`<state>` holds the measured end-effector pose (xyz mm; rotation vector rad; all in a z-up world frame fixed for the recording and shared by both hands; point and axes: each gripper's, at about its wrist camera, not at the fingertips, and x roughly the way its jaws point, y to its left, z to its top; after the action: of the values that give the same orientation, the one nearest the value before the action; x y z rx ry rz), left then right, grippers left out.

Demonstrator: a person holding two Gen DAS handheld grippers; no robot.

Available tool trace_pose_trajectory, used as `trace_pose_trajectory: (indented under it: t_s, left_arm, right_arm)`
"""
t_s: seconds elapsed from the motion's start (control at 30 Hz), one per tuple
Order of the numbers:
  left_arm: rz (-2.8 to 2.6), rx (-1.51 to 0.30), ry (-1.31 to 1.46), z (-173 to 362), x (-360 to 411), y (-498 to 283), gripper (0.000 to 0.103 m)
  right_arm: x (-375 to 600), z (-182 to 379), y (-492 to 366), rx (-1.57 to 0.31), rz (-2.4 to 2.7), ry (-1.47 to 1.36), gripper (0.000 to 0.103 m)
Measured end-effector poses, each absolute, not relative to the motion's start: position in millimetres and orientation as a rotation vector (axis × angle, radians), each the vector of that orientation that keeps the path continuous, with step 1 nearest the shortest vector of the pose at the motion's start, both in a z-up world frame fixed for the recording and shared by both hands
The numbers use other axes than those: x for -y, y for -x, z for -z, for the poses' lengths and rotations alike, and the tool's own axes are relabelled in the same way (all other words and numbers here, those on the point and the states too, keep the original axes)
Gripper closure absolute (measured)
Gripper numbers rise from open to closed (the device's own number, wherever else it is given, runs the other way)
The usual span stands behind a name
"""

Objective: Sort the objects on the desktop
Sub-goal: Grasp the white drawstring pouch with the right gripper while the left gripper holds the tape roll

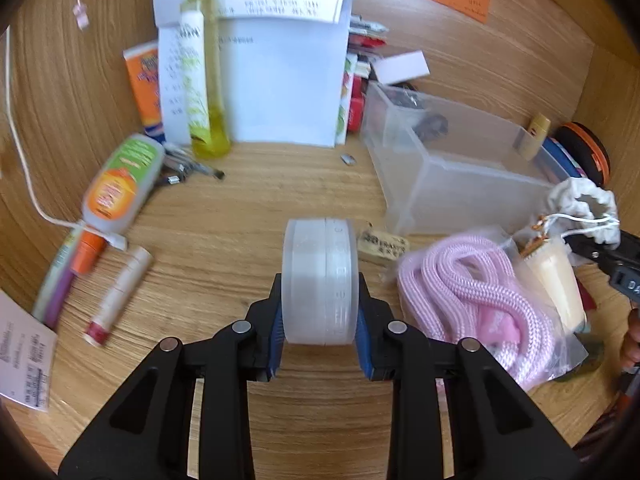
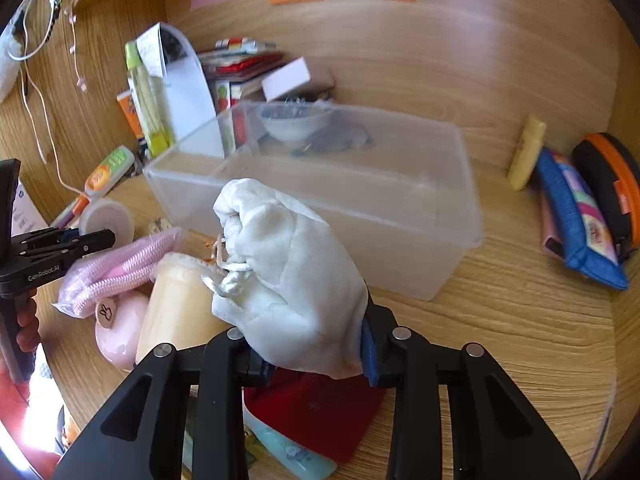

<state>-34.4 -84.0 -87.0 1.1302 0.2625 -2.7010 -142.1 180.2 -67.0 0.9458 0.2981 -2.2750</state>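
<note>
My left gripper is shut on a round translucent white jar, held on edge above the wooden desk; the jar also shows in the right wrist view. My right gripper is shut on a white cloth drawstring pouch, held in front of a clear plastic box. The pouch also shows at the right in the left wrist view, next to the box.
A bagged pink rope, a cream cylinder, an orange-green bottle, a lip balm stick, a yellow spray bottle, papers and a blue pouch lie around the desk.
</note>
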Motion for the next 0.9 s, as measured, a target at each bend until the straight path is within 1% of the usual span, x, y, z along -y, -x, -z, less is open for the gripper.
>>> trace_pose_trajectory:
  t_s: [0.53,0.9]
  left_arm:
    - [2.759,-0.323,-1.03,51,91,35,0.074]
    - [2.836,-0.283,-0.911,7,84,49,0.074]
  right_arm:
    - [-193,17,135,-0.234,2.343,-0.763,0.075]
    - [-192,-6,149,-0.231,2.39,-0.657,0.075]
